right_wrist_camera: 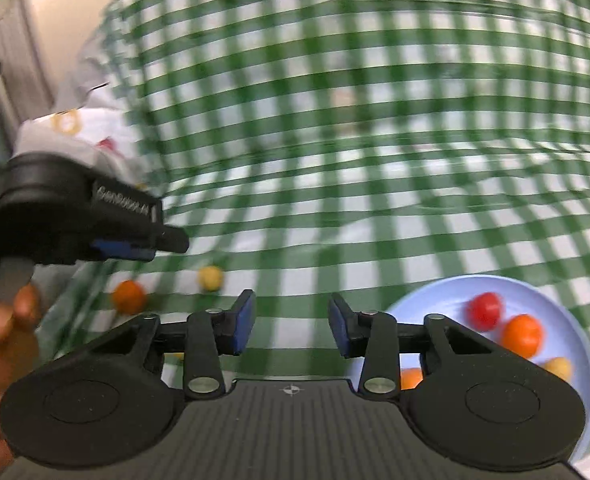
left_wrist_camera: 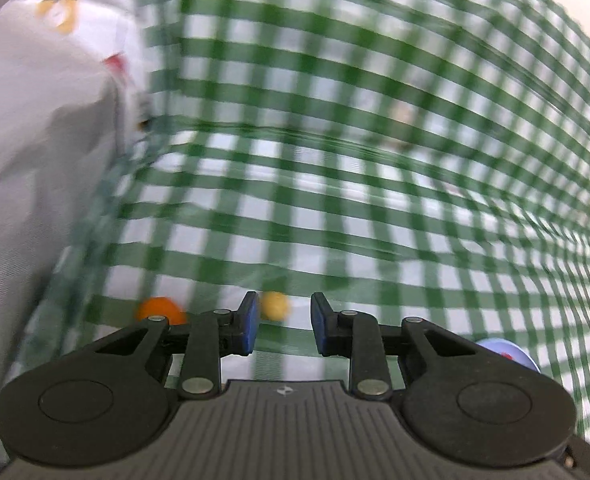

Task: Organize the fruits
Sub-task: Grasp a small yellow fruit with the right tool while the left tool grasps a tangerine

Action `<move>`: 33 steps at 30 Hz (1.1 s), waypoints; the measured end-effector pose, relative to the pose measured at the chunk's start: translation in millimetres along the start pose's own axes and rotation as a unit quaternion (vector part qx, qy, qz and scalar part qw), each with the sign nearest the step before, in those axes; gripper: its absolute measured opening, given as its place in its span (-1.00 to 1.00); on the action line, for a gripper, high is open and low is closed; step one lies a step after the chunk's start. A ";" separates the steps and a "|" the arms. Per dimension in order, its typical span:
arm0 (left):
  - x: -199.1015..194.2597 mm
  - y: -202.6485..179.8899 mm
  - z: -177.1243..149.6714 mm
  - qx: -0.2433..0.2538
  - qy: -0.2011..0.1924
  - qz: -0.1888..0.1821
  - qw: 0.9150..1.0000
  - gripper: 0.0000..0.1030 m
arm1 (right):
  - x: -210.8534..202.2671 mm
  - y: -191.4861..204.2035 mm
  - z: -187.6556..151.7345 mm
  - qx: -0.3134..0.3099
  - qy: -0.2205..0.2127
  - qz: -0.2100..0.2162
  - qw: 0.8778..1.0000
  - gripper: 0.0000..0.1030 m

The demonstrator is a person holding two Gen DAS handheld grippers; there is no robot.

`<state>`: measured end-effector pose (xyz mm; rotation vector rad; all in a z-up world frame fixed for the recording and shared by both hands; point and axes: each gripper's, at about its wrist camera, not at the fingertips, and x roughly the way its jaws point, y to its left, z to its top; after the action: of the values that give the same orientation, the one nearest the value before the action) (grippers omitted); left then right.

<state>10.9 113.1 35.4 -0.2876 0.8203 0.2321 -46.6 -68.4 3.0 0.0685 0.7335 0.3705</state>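
Note:
An orange fruit [left_wrist_camera: 159, 309] and a small yellow fruit [left_wrist_camera: 275, 305] lie on the green checked tablecloth [left_wrist_camera: 335, 220], just beyond my left gripper [left_wrist_camera: 285, 330], which is open and empty above them. Both also show in the right wrist view: the orange fruit [right_wrist_camera: 129, 296] and the yellow fruit [right_wrist_camera: 210, 277]. My right gripper [right_wrist_camera: 291, 330] is open and empty, left of a light blue plate [right_wrist_camera: 447, 296]. The plate holds a red fruit [right_wrist_camera: 484, 310], an orange fruit [right_wrist_camera: 522, 335], a yellow fruit [right_wrist_camera: 559, 367] and another orange fruit [right_wrist_camera: 411, 378]. The views are blurred.
A white plastic bag [left_wrist_camera: 35, 128] with a yellow and red print stands at the left of the table; it also shows in the right wrist view [right_wrist_camera: 79, 136]. The left gripper body [right_wrist_camera: 79, 216] and the hand [right_wrist_camera: 3, 344] holding it fill the left of that view. The plate's edge [left_wrist_camera: 511, 352] shows behind the left gripper.

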 end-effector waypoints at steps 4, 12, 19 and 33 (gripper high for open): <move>4.4 35.8 8.0 -0.041 0.011 0.030 0.999 -0.36 | 11.0 19.2 -4.0 -0.014 0.017 0.035 0.999 -0.25; 16.7 89.3 8.7 -0.105 0.048 0.049 0.992 0.11 | 38.0 52.1 -14.9 -0.044 0.055 0.067 0.995 -0.24; 31.4 99.2 6.9 -0.117 0.072 0.039 0.990 0.17 | 65.0 69.5 -25.6 -0.058 0.088 0.068 0.992 -0.11; 52.3 80.9 3.1 -0.067 0.094 0.043 0.992 -0.09 | 85.1 84.9 -32.6 -0.102 0.095 0.042 0.989 -0.41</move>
<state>22.3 194.8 -14.7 -0.4039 1.0075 0.3459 -36.4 38.7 -59.7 -0.1312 0.8794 0.5358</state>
